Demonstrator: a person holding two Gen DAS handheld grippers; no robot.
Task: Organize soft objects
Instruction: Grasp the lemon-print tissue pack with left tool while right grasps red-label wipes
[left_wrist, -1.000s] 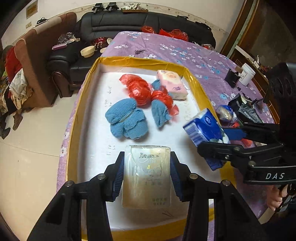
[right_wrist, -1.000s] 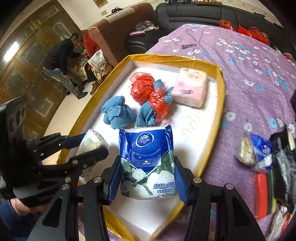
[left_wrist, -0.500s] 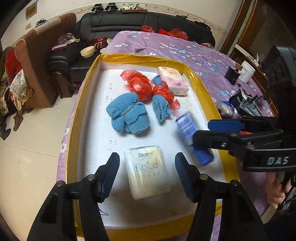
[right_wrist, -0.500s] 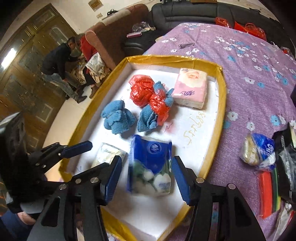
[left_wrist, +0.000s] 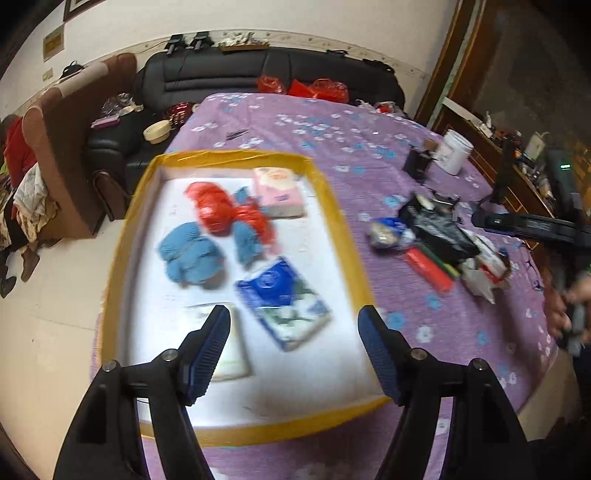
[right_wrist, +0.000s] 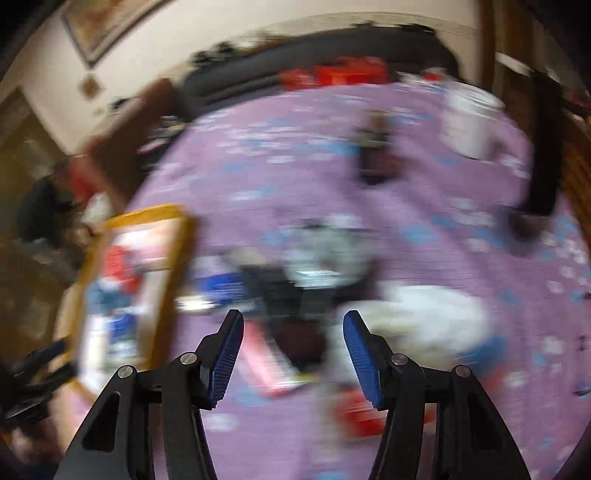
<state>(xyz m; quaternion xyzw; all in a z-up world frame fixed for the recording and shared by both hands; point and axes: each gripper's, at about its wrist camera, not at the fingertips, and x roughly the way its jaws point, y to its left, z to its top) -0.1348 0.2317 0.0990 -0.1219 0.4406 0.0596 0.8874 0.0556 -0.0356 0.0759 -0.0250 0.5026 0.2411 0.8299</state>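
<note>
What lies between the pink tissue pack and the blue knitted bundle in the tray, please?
In the left wrist view, red plastic bags lie between the pink tissue pack and the blue knitted bundle.

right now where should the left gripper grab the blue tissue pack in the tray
Probably across the short width of the blue pack, from above. It lies flat and skewed on the tray, so roll the left gripper to square its opening jaws with the long edges. The white pack alongside leaves little room there.
</note>
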